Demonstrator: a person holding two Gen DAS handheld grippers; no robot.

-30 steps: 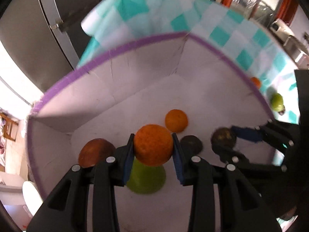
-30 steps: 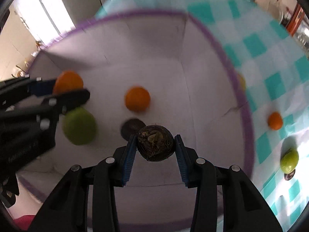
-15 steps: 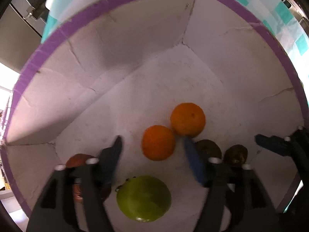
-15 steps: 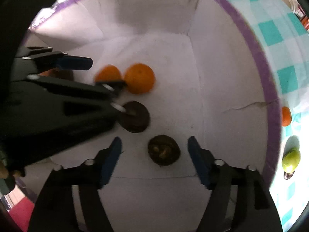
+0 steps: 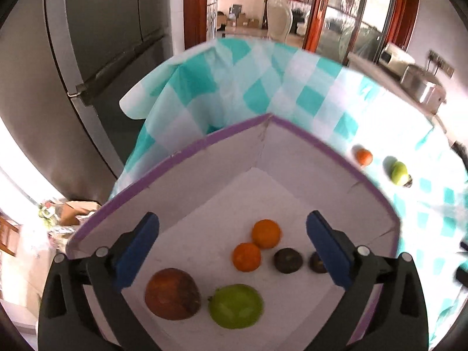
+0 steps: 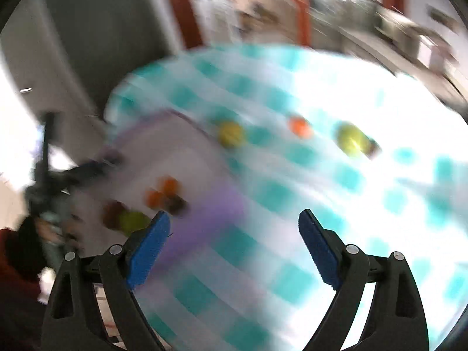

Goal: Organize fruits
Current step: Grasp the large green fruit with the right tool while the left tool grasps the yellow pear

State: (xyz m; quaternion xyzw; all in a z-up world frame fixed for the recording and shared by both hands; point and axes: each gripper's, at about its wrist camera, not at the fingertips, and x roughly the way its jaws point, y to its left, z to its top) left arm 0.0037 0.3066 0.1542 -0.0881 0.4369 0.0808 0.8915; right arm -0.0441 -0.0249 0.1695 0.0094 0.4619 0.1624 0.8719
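Right wrist view's blurry: right gripper (image 6: 231,244) jaws opening, nothing held, same for left gripper (image 5: 232,248); orange (image 6: 299,126) at 12 o'clock should be approached slowly.

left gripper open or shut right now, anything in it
Opening, and empty: the left gripper has its blue pads wide apart above the box, and the orange lies loose on the box floor, touching neither pad.
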